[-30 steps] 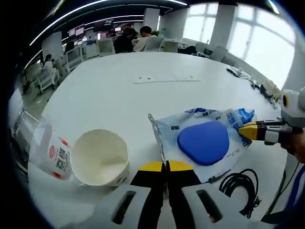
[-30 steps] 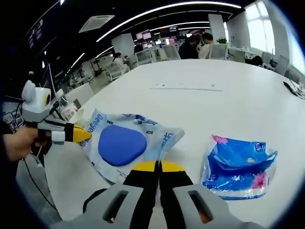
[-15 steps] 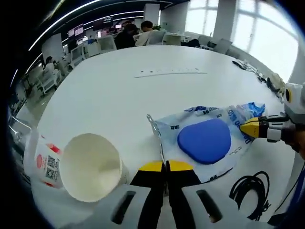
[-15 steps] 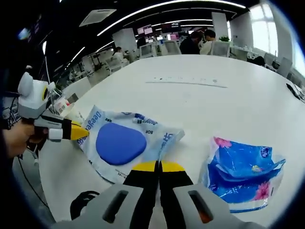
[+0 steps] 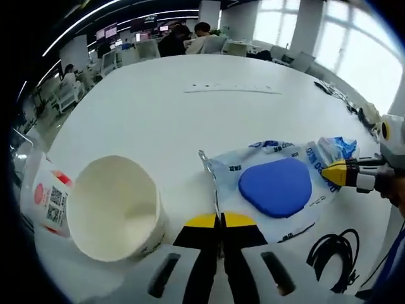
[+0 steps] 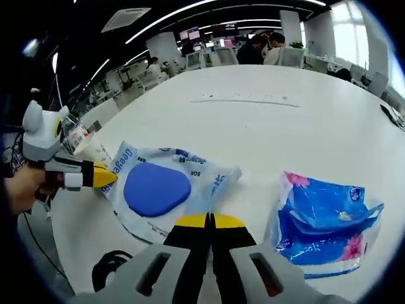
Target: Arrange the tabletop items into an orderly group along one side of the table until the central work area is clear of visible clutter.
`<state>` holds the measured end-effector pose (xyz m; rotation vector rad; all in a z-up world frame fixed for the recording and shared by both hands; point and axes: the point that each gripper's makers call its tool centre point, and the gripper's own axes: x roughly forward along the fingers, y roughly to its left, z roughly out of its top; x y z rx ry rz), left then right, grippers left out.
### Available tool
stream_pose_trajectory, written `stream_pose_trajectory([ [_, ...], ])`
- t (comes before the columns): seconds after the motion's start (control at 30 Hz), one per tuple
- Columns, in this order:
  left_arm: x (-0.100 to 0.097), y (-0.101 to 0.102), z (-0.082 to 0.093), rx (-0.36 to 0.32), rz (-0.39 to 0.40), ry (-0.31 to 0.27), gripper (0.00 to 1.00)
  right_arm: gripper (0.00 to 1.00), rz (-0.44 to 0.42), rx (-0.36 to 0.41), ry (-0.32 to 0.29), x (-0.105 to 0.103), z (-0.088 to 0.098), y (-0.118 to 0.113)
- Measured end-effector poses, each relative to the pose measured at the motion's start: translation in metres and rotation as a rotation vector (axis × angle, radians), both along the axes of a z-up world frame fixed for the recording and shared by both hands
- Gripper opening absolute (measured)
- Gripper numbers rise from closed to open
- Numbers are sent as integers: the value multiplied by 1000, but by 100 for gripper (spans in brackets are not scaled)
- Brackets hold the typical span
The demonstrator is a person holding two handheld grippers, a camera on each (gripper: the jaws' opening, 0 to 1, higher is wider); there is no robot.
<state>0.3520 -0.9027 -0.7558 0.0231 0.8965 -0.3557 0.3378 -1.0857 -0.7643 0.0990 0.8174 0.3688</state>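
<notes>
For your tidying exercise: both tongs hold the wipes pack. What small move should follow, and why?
Probably slide the wipes pack together toward the paper cup, since the left tongs and right tongs each pinch one end, and the blue tissue packet lies apart.

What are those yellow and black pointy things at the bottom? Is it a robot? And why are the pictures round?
No robot here. A person holds a pinching tool, called a gripper, in each hand, and a fisheye camera rides on each one, which makes the pictures round.

In the left gripper view, the left gripper rises from the bottom, and the other one pokes in from the right. The right gripper view looks along the right gripper.

Both grippers are shut on the wet wipes pack, the pale packet with a blue lid, one at each end.

Also on the white table lie a paper cup on its side, a black cable and a blue tissue packet.
</notes>
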Motion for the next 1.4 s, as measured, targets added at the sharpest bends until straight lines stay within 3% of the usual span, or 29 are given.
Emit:
stream_pose_trajectory([
  [0.17,-1,0,-3,13,3,-7,0,0,52,-73,-18,0,0,2],
  [0.3,-1,1,-3,19,10,-11,0,0,-4,-13,6,1,0,0],
  [0.47,-2,1,-4,18,-5,-19,0,0,-3,7,10,1,-1,0],
  [0.63,-3,1,-4,2,19,-8,0,0,59,-92,-21,0,0,3],
  [0.73,-3,0,-4,19,1,-6,0,0,32,-62,-8,1,-1,2],
  [0.83,-4,0,-3,27,-16,-12,0,0,60,-88,-25,0,-1,3],
  [0.97,-6,1,-4,18,5,2,4,0,36,-76,-17,1,0,3],
  [1.0,-6,1,-4,17,8,2,6,7,46,-70,-30,1,1,5],
  [1.1,-7,-2,0,3,1,-15,14,35,134,-152,-96,1,-2,9],
  [1.13,-7,-2,1,0,0,-20,15,40,132,-144,-98,-2,-1,12],
  [1.23,-6,-3,10,-20,14,-51,23,41,133,-124,-99,-8,3,16],
  [1.3,-4,-3,17,-40,20,-71,30,42,145,-118,-133,-8,10,20],
  [1.37,-1,-13,28,-103,-17,-124,34,43,148,-110,-146,-9,15,22],
  [1.4,-5,-8,28,-88,-2,-103,36,43,151,-104,-160,-8,20,24],
])
